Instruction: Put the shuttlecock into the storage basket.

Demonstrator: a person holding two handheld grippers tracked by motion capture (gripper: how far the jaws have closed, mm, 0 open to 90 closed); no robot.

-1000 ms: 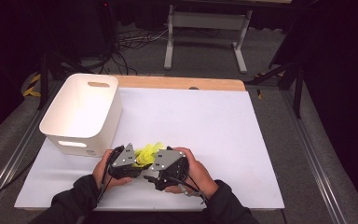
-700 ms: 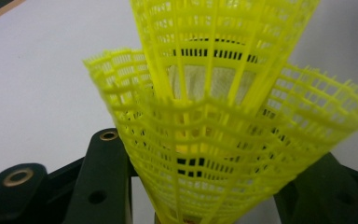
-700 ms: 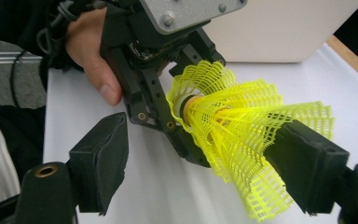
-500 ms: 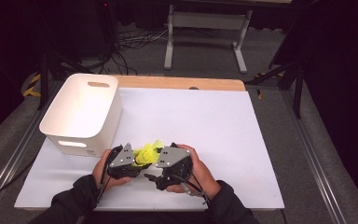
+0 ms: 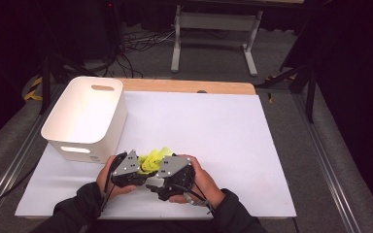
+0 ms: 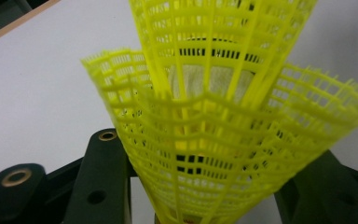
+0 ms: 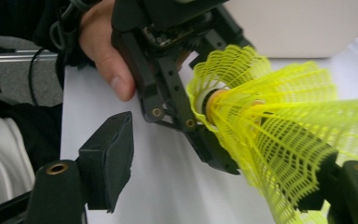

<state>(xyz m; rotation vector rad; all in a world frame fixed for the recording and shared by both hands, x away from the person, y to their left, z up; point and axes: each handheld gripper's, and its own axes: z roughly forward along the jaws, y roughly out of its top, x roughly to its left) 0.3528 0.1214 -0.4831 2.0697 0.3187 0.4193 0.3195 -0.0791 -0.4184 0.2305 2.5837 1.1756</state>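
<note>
Between the claws, nested yellow shuttlecocks [image 5: 154,159] are held. The lower one is grasped by the left claw [image 5: 138,167]; the right claw [image 5: 158,170], its jaws just narrowed, stands released around the other skirt. That skirt should be gripped lightly and pulled straight.

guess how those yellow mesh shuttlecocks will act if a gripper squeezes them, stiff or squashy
Probably squashy: each yellow shuttlecock has a thin open-lattice skirt, which likely flexes and springs back rather than staying rigid. They look very light for their size, being mostly holes. The left gripper holds one skirt whose rim looks wavy, so a hard squeeze might kink it.
</note>
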